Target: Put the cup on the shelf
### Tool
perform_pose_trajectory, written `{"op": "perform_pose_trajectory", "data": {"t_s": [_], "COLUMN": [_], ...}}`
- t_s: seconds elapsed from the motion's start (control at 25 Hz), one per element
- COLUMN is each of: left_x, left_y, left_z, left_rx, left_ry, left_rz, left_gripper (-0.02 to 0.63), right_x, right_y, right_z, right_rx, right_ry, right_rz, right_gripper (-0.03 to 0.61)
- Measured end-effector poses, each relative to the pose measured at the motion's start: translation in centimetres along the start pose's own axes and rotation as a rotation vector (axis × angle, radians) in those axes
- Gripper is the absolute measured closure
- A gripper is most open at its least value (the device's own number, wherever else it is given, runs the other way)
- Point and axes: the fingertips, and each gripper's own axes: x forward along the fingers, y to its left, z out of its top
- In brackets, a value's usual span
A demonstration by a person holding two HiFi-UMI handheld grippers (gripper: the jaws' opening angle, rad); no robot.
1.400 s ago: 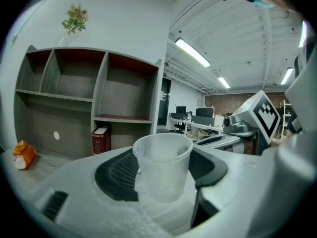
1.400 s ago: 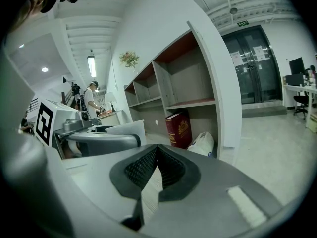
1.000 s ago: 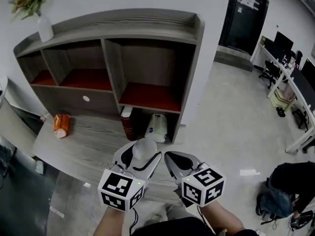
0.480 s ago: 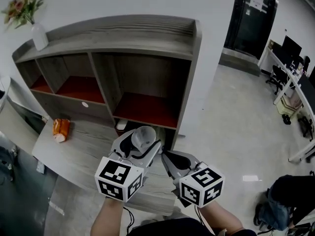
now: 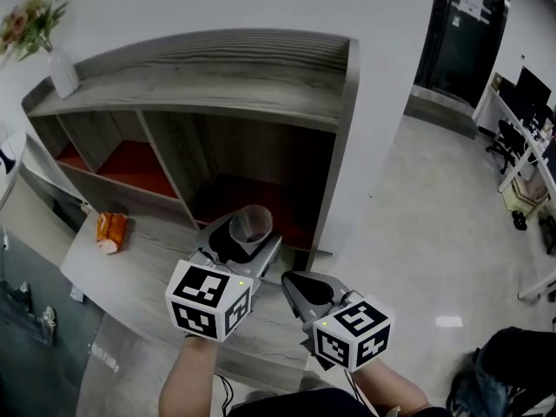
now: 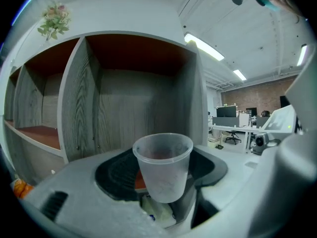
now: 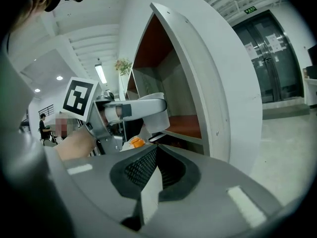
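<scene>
A translucent plastic cup (image 5: 251, 221) stands upright between the jaws of my left gripper (image 5: 247, 241), which is shut on its lower half. In the left gripper view the cup (image 6: 163, 165) is empty and hangs in front of the grey wooden shelf (image 6: 121, 98), facing its right-hand compartment. That compartment's red-brown board (image 5: 291, 218) lies just beyond the cup in the head view. My right gripper (image 5: 295, 282) is beside the left one, lower and to the right, shut with nothing in it; its pads meet (image 7: 155, 152). The left gripper (image 7: 130, 109) also shows in the right gripper view.
The shelf (image 5: 252, 72) sits on a grey desk (image 5: 143, 276). An orange packet (image 5: 110, 230) lies on the desk at left. A white vase with flowers (image 5: 59, 69) stands on the shelf's top left. Dark glass doors (image 5: 465, 33) and office desks are off to the right.
The left gripper has carried the cup up and forward, closer to the shelf's right compartment. The things under the shelf are now hidden behind the grippers. The right gripper stayed shut alongside.
</scene>
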Motion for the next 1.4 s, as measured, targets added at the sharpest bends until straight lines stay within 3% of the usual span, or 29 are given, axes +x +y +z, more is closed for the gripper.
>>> {"op": "perform_pose_trajectory", "data": {"t_s": [0.36, 1.12, 1.4], "left_x": [2.5, 5.6, 5.0], "left_y": [2.7, 4.9, 5.1], "left_z": [0.8, -0.5, 0.0], "left_rx": [0.099, 0.089, 0.078], "left_ry": [0.001, 0.046, -0.019], "left_rz": [0.093, 0.054, 0.061], "left_gripper": [0.322, 0.301, 0.205], "right_x": [1.6, 3.5, 3.7], "right_y": [-1.5, -2.4, -2.0], "right_z": [-0.7, -1.9, -2.3], "right_rx": [0.018, 0.042, 0.043], "right_ry": [0.046, 0.099, 0.102], "right_rz": [0.046, 0.074, 0.07], "right_gripper": [0.58, 0.58, 0.58]}}
